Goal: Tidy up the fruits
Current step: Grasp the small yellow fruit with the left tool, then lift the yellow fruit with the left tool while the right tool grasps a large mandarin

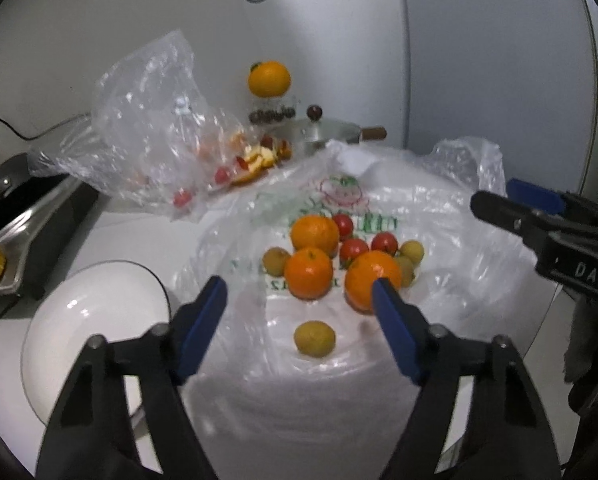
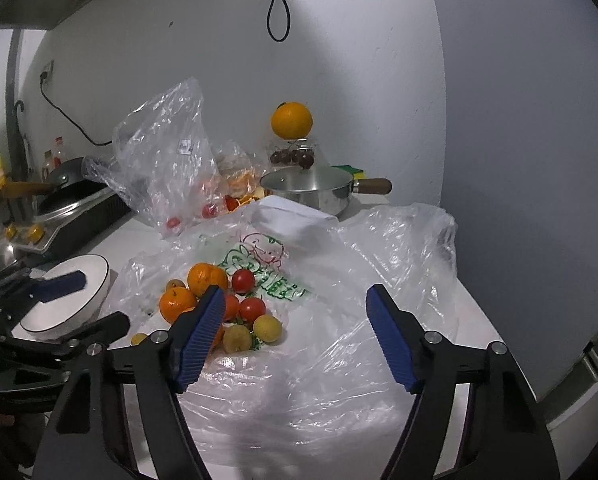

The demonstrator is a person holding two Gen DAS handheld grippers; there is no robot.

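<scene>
Three oranges (image 1: 309,272), several red tomatoes (image 1: 354,249) and small yellow-green fruits lie on a flattened plastic bag (image 1: 319,360) on the counter. One yellow-green fruit (image 1: 314,338) lies apart, nearest me. My left gripper (image 1: 299,300) is open and empty, hovering above this fruit pile. A white bowl (image 1: 95,320) sits left of it. My right gripper (image 2: 295,308) is open and empty, over the bag just right of the fruits (image 2: 239,308). The right gripper also shows in the left wrist view (image 1: 539,220), and the left one in the right wrist view (image 2: 59,304).
A clear bag (image 1: 151,132) with peels and tomatoes stands behind. A lidded steel saucepan (image 2: 311,188) sits at the back, beside a glass container topped by an orange (image 2: 292,120). A stove with a pan (image 1: 15,216) is at the left. A wall runs along the right.
</scene>
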